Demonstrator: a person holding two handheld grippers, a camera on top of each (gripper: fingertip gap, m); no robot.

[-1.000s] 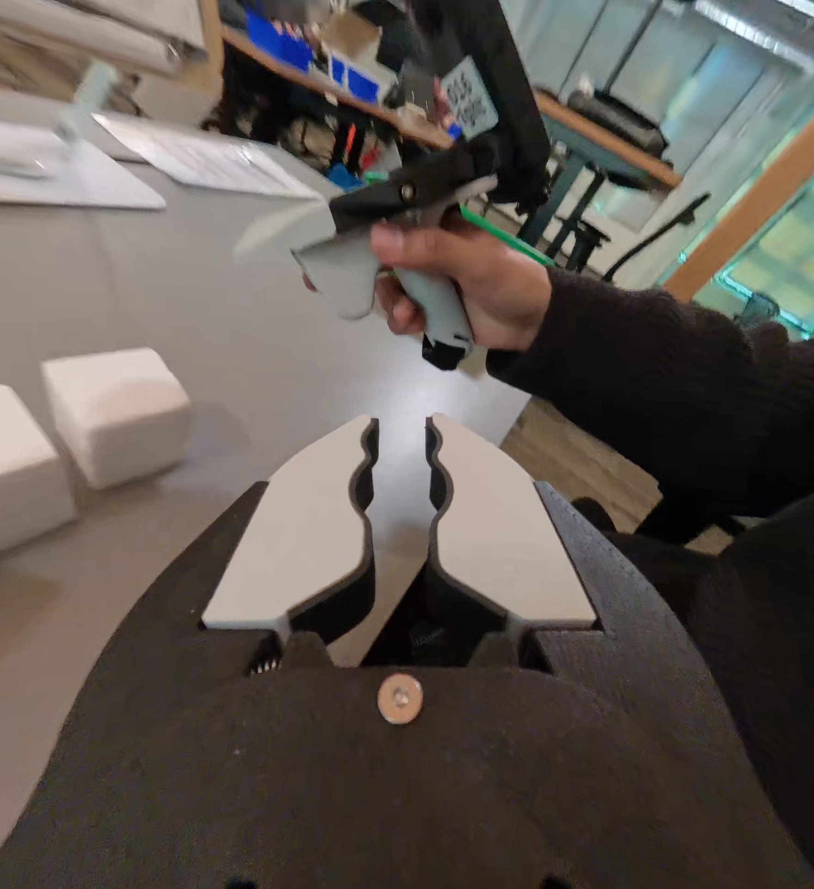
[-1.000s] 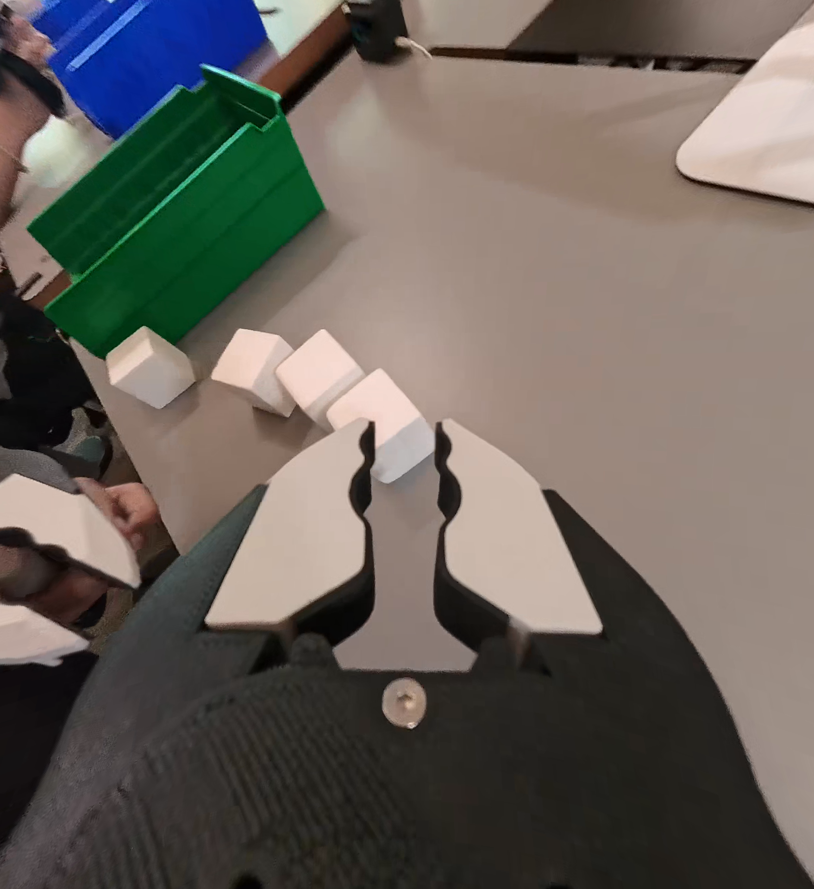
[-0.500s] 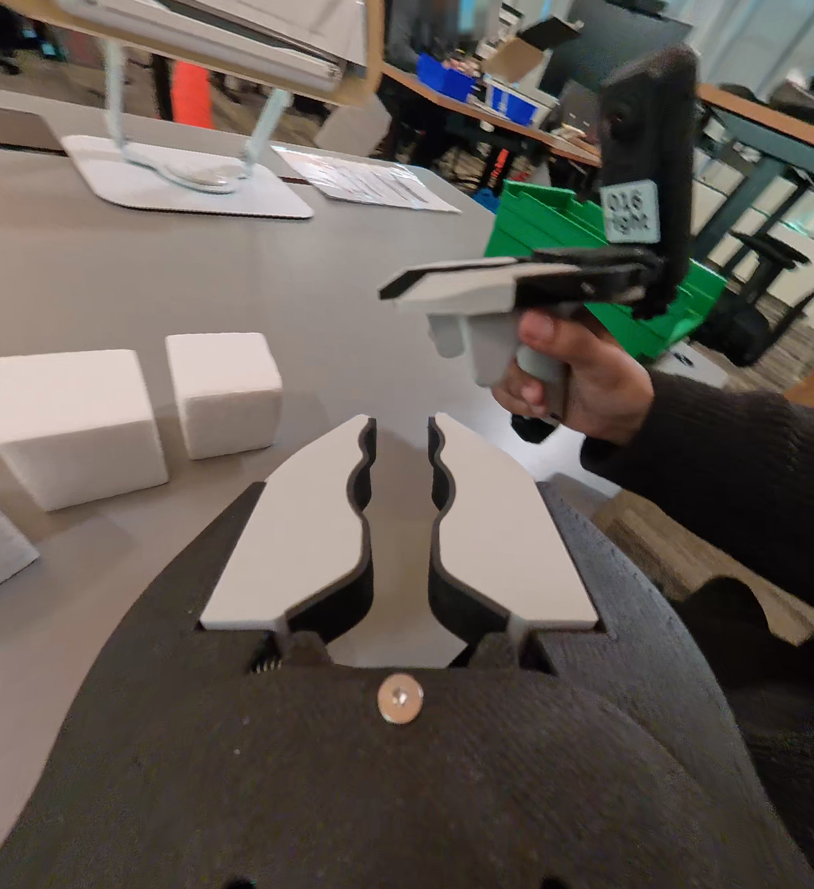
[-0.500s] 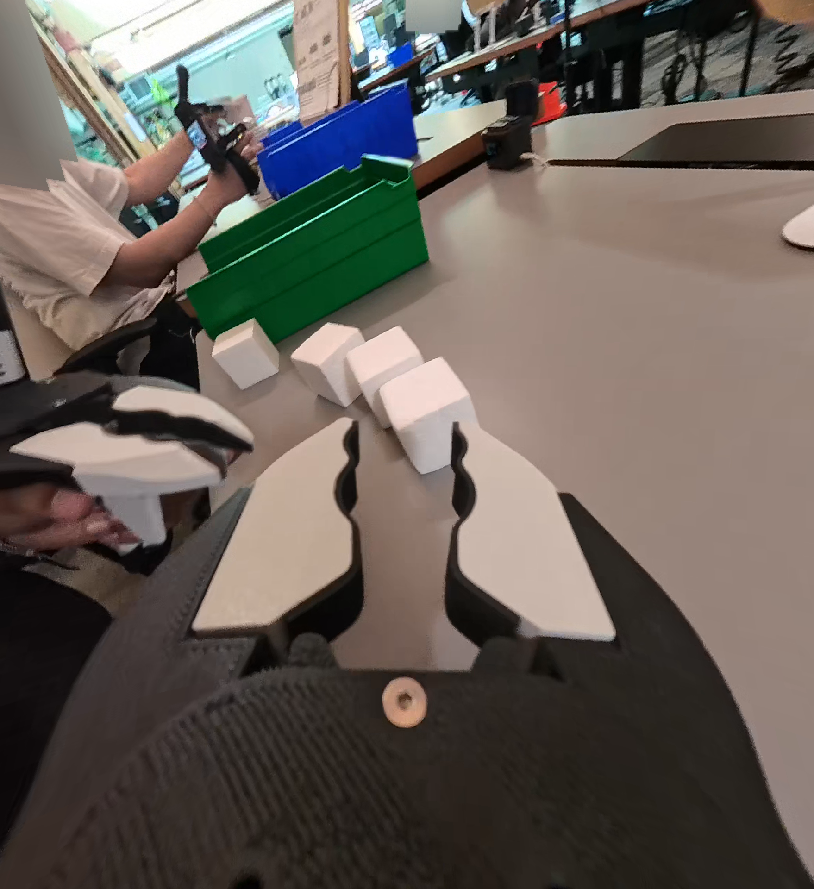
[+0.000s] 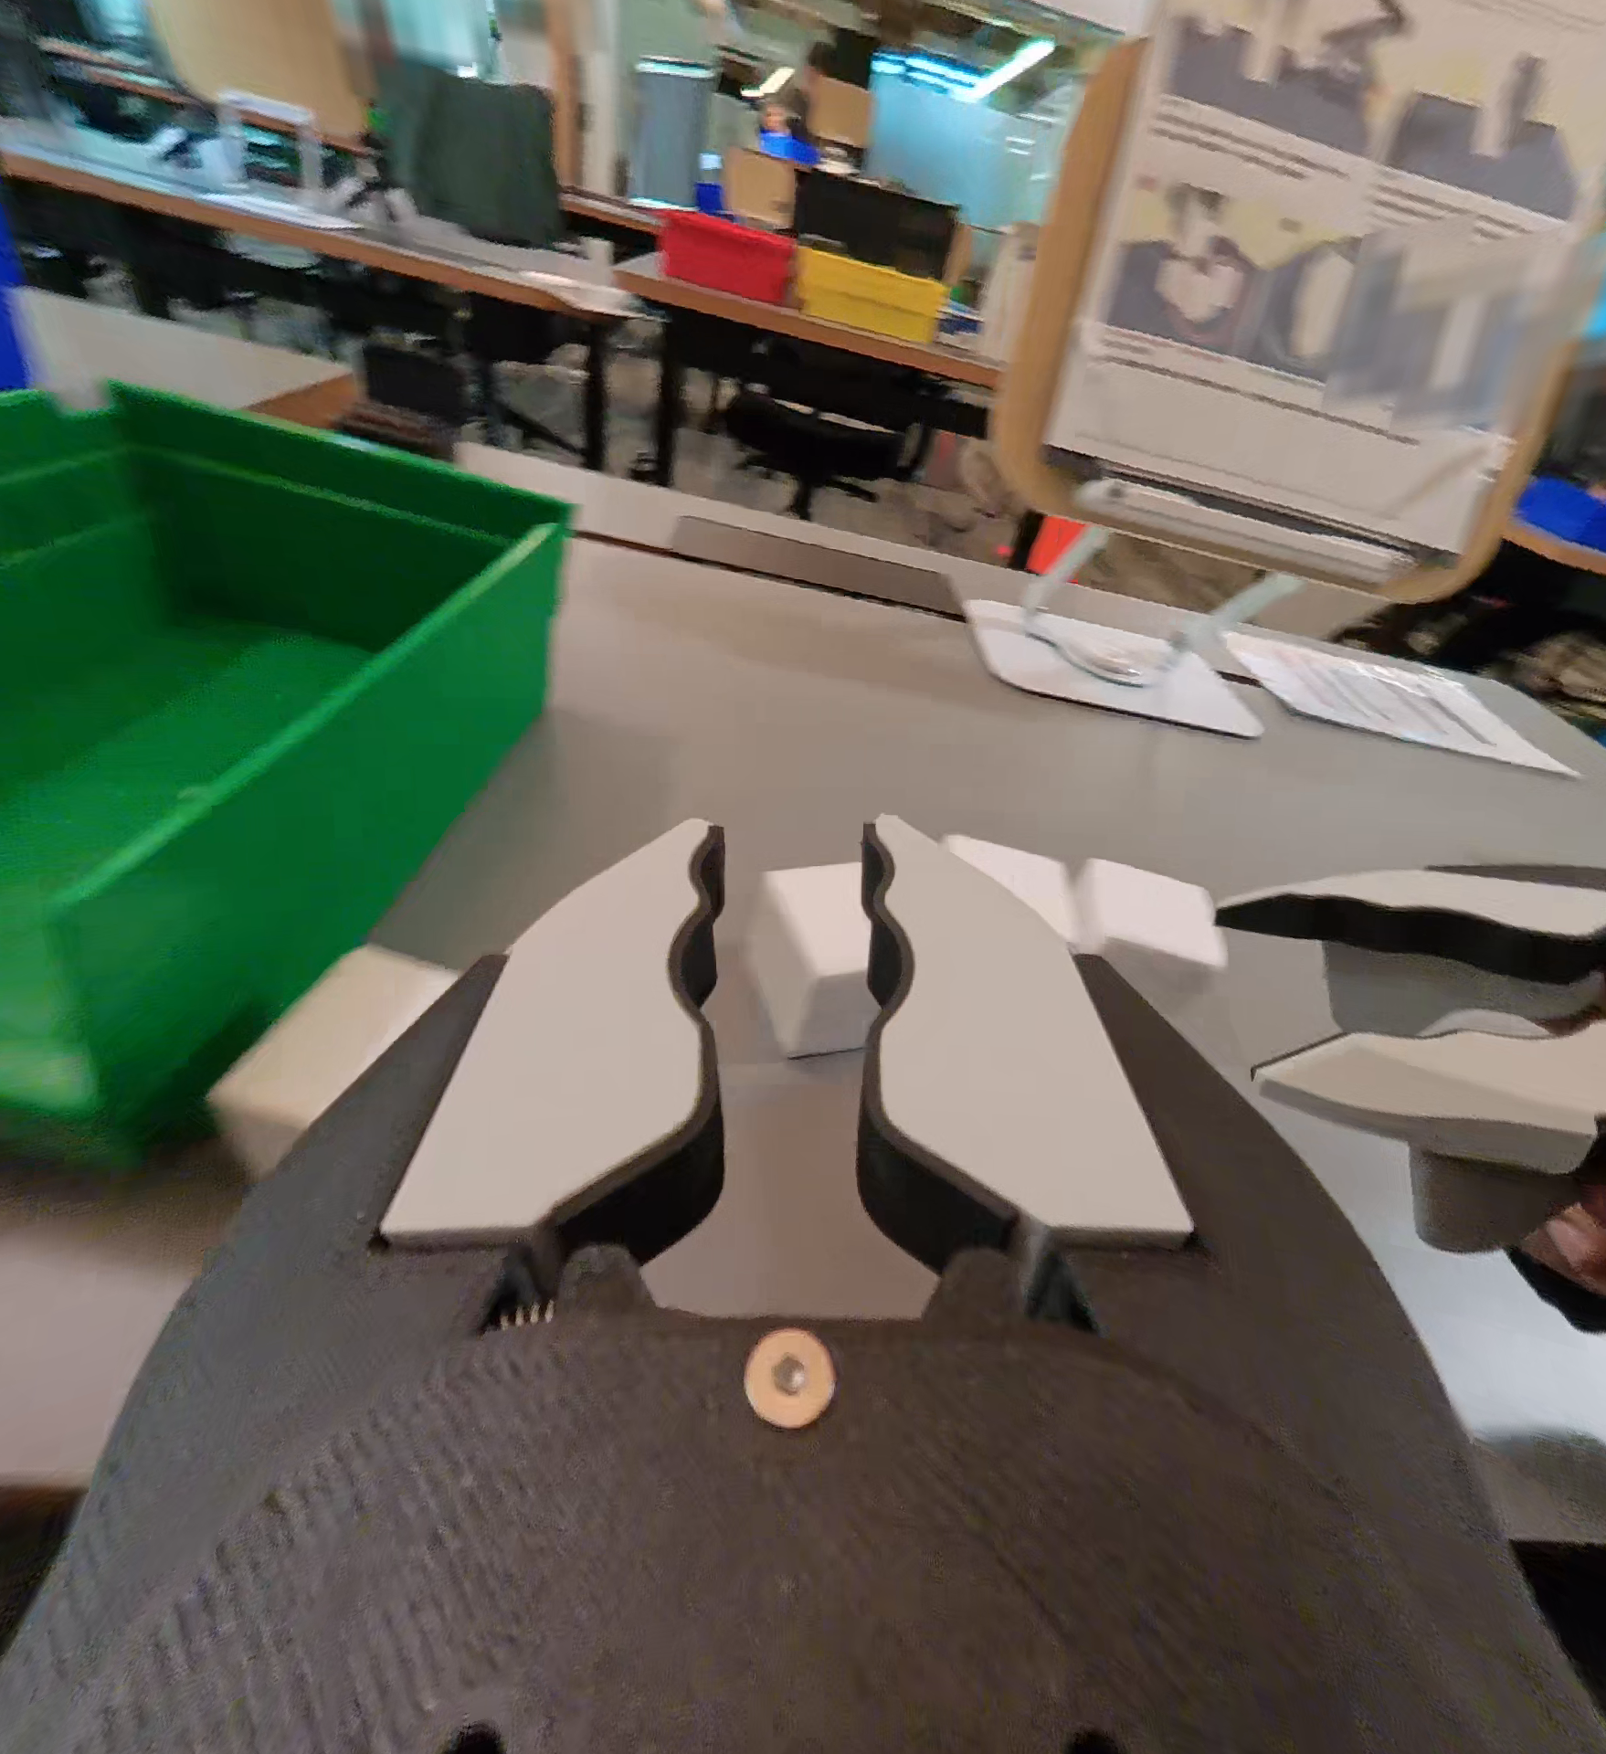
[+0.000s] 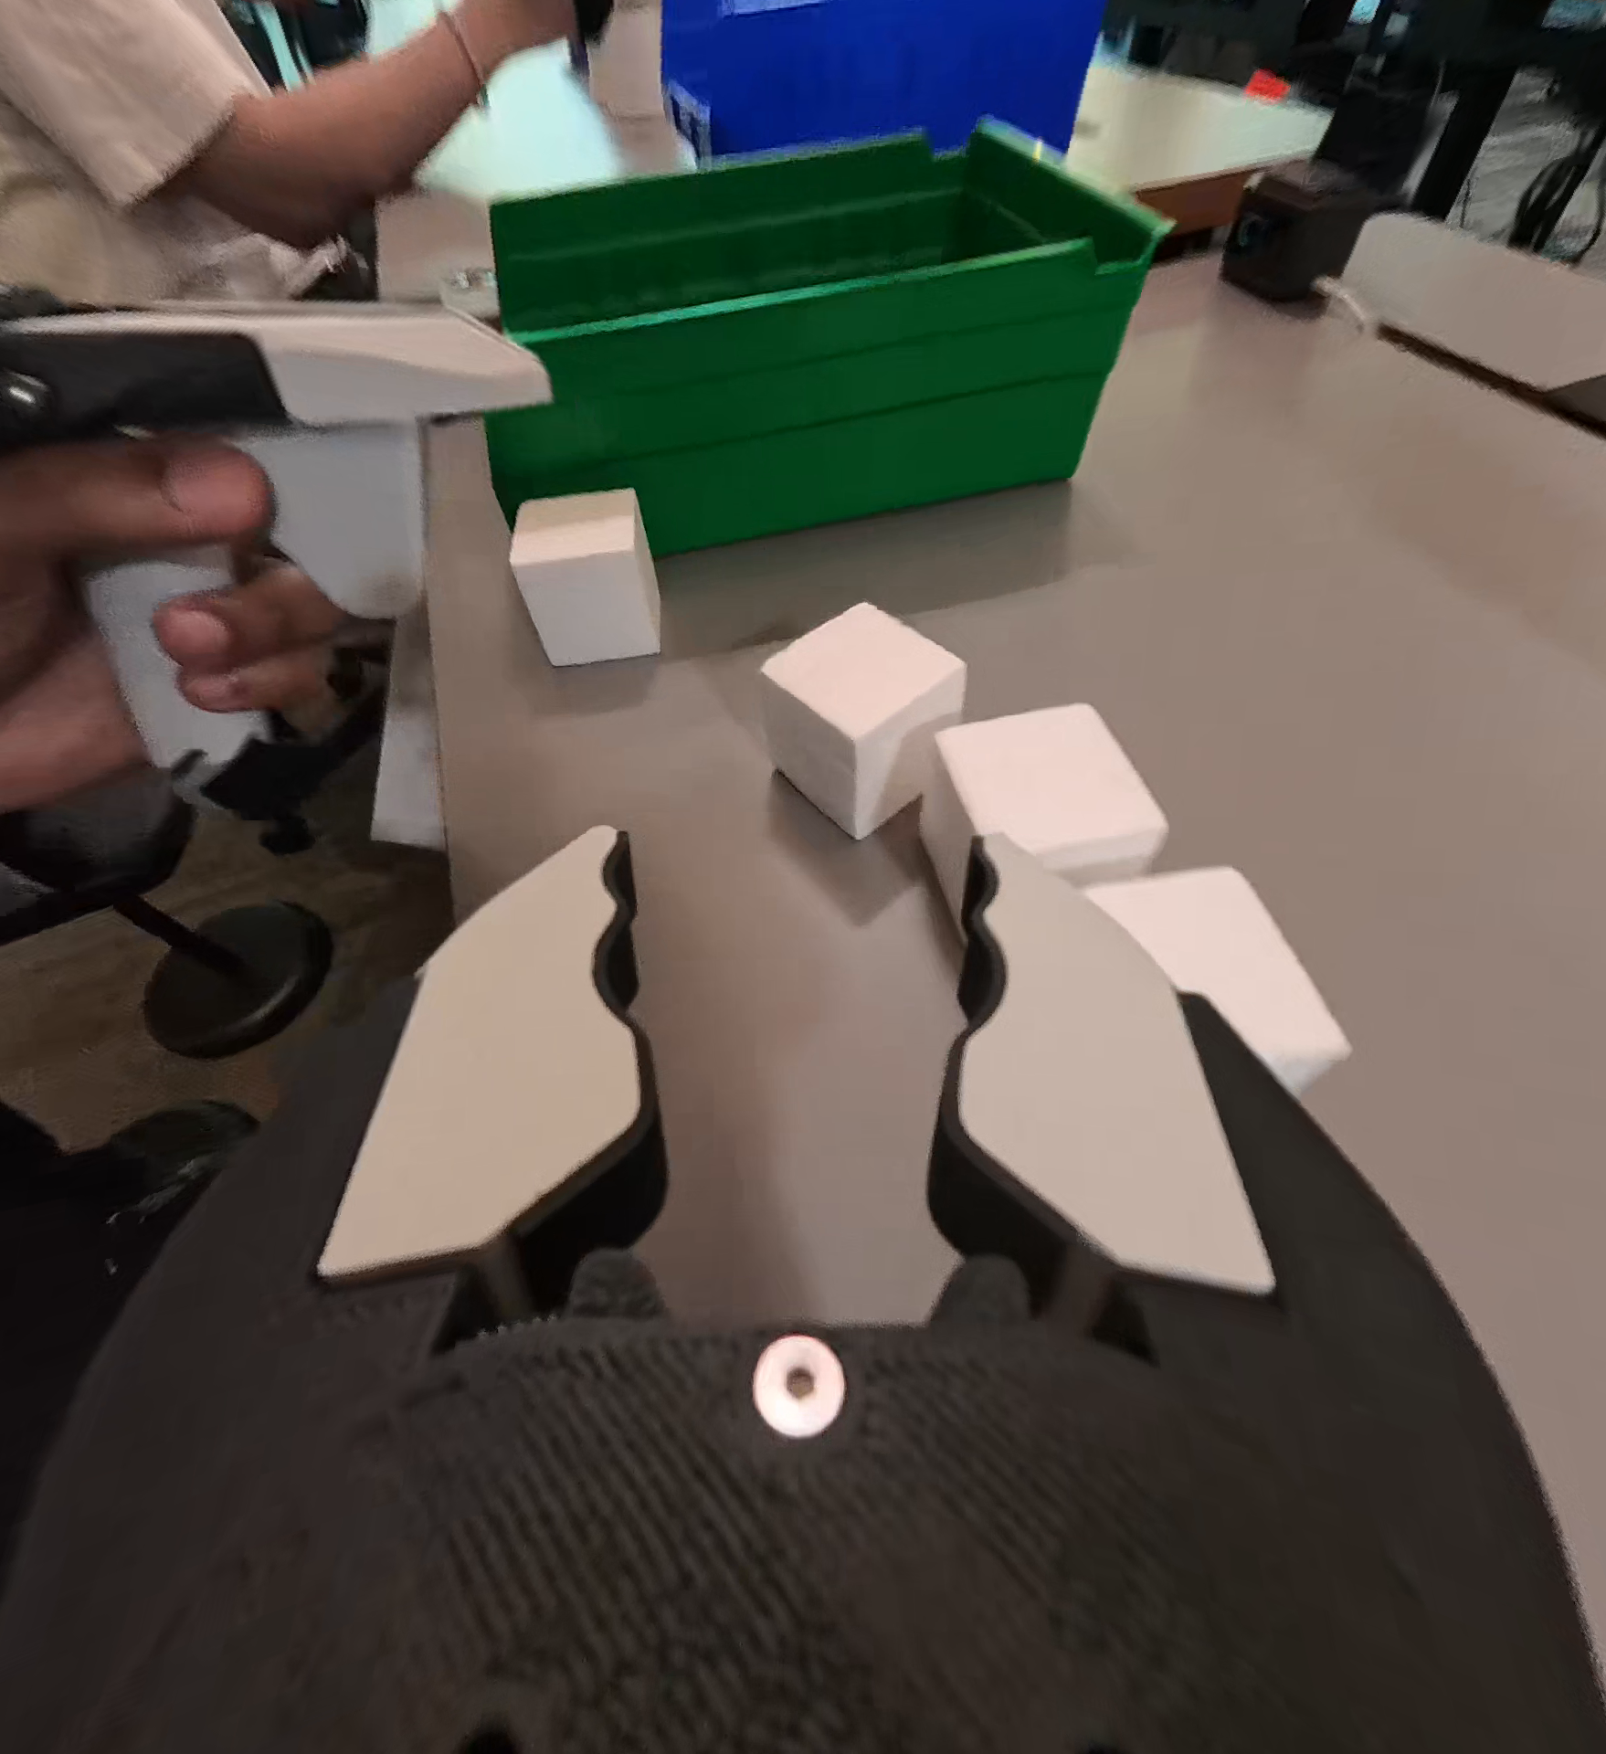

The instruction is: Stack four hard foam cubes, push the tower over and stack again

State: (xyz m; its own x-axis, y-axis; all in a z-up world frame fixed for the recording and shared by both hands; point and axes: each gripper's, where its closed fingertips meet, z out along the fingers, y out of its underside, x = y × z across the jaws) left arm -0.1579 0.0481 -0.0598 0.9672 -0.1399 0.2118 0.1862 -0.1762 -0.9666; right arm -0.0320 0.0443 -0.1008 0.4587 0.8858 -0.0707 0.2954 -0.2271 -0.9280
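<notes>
White foam cube (image 5: 813,959) sits on the grey table (image 5: 780,702) dead ahead of the left claw (image 5: 790,845), narrowly parted, empty; right claw (image 6: 794,854) gapes wide, empty, cubes just right of it, green plastic bin (image 6: 809,332) beyond.
</notes>
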